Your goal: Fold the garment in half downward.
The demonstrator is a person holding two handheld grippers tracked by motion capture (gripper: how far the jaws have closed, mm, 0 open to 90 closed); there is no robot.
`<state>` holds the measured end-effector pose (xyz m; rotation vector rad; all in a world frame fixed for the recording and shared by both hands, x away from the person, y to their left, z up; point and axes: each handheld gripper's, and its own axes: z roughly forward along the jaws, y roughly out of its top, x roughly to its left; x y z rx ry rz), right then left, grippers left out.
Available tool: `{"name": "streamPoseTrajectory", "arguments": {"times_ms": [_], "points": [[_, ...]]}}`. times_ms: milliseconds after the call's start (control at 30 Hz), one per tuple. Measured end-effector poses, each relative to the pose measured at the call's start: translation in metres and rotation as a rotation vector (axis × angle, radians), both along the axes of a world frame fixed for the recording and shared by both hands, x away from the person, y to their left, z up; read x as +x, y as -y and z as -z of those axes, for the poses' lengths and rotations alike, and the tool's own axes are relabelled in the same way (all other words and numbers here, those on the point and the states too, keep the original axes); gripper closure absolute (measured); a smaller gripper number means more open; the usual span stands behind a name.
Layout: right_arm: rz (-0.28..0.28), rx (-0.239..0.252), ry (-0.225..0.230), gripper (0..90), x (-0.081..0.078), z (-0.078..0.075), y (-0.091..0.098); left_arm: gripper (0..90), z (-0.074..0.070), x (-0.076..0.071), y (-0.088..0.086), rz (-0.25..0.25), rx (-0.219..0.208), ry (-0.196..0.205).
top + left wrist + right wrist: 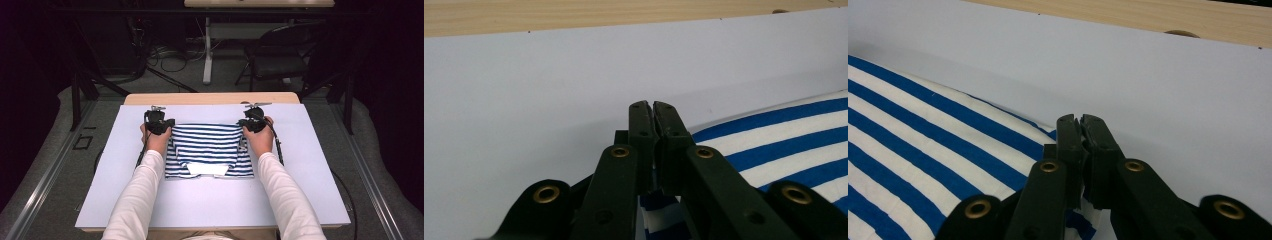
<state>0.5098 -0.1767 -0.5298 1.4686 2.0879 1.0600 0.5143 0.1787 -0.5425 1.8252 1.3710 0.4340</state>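
Smooth white board (300,200) bears soft, folded blue-and-white striped shirt (210,145).

A: What carries everything here?

B: A worktop (150,99) of pale wood, its bare edge showing along the upper middle of the high view. A light grey-white board (210,200) lies flat on it and covers nearly all of it.

A: And on the board?

B: A blue-and-white striped garment (210,145), folded, lying flat at the centre of the frame, closer to the board's far edge. A white patch shows at its near edge, toward the lower middle.
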Motion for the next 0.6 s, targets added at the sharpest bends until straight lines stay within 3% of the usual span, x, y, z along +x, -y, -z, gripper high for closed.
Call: {"name": "streamPoseTrajectory", "arguments": {"times_ms": [333, 600], "points": [[0.004, -0.002, 0.006, 83.9, 0.0000, 0.0015, -0.0011, 84.6, 0.0011, 0.0001, 0.0009, -0.008, 0.006, -0.004], [0.012, -0.011, 0.021, 71.8, -0.0013, 0.0002, -0.0017, 77.5, -0.0019, -0.0007, -0.0026, -0.021, 0.032, 0.006]]}}
